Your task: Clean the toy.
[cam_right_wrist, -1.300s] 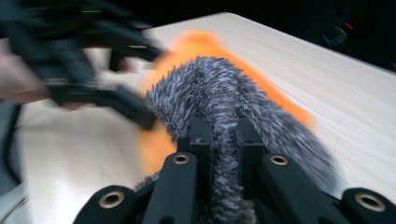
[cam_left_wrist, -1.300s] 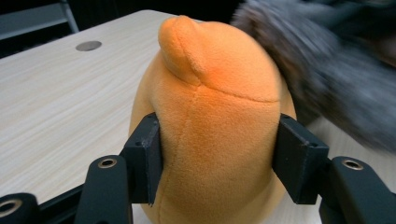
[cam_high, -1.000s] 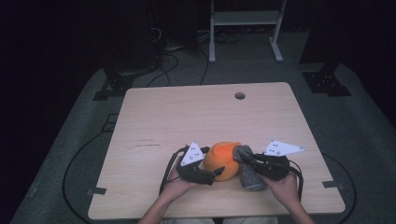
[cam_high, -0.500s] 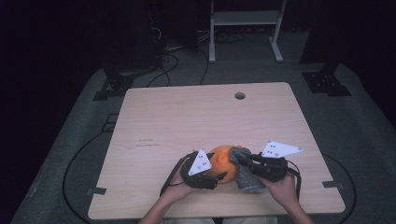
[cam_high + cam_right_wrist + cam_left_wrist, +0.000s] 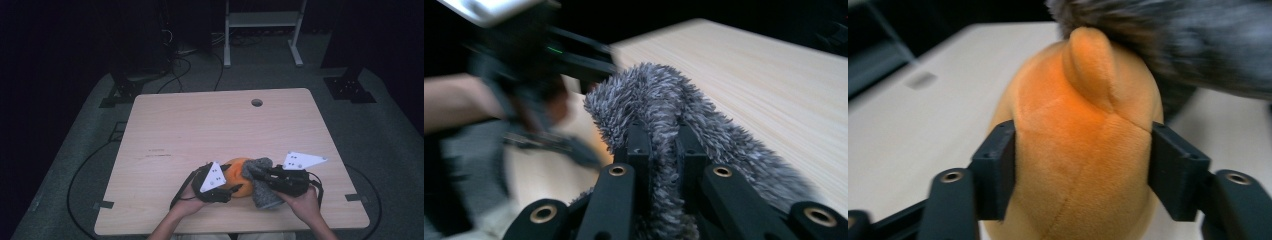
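Wooden table (image 5: 200,125), left hand-held gripper (image 5: 226,189) just closed onto orange plush (image 5: 1083,150), right hand-held gripper (image 5: 663,145) pinching grey fur (image 5: 659,95)

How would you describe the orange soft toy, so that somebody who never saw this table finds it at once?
Look at the near edge of the light wooden table, between the person's two hands. There the left gripper, whose jaws have just been closing, clamps the orange plush toy, which lies against the grey fuzzy cloth. It is the one smooth, bright orange, rounded thing.
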A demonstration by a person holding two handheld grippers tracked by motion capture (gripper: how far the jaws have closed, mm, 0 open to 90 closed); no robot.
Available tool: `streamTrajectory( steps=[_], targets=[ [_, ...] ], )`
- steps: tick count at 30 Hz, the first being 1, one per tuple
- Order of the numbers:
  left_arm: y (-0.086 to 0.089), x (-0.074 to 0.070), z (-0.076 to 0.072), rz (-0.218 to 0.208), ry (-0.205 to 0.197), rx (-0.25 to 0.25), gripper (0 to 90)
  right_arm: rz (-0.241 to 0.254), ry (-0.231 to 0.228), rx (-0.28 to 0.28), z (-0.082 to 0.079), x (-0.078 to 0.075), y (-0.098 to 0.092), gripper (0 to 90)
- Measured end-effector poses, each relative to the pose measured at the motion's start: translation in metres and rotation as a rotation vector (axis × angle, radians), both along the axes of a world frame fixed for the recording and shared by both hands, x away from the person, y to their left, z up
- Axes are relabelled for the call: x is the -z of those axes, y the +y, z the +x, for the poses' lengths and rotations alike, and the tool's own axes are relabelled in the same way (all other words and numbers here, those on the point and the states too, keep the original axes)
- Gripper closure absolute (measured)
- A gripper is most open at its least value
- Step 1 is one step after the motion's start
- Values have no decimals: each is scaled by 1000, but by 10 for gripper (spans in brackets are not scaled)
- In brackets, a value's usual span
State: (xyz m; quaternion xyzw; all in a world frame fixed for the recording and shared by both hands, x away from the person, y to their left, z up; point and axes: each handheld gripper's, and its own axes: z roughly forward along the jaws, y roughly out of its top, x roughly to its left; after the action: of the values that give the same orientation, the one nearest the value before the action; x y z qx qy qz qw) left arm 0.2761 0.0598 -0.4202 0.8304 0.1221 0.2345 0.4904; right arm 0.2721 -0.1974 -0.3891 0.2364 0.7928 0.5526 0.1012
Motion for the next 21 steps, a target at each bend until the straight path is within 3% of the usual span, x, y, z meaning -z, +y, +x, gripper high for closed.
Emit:
streamTrajectory(
  steps=[2, 4, 6, 8, 11, 14, 16, 18, 19, 20, 21],
  targets=[
    [-2, -2, -2, 35, -41, -12, 372, -29, -49, 2, -6, -6, 9, 804],
    [-3, 2, 1, 58, 24, 21, 352, -44, -49, 3, -4, -5, 11, 804],
    [-2, 9, 3, 29, 80, 66, 326, -68, -27, 24, 2, 4, 7, 804],
    [-2, 9, 3, 33, 90, 78, 330, -59, 0, 56, 6, 10, -1, 804],
    [-3, 9, 2, 35, 104, 121, 322, -86, 17, 129, 14, 13, -11, 804],
    [2, 6, 5, -28, 164, 166, 263, -83, 59, 135, 19, 20, -18, 804],
    [5, 5, 10, -50, 191, 138, 185, -78, 71, 117, 19, 21, -20, 804],
    [5, 8, 14, -30, 213, 80, 105, -89, 68, 98, 18, 19, -18, 803],
    [5, 10, 17, -12, 229, 67, 83, -95, 61, 82, 16, 18, -17, 803],
    [6, 12, 19, -22, 248, 75, 75, -100, 49, 63, 13, 16, -15, 804],
    [7, 13, 19, -23, 240, 69, 101, -108, 32, 40, 10, 13, -12, 803]
  ],
)
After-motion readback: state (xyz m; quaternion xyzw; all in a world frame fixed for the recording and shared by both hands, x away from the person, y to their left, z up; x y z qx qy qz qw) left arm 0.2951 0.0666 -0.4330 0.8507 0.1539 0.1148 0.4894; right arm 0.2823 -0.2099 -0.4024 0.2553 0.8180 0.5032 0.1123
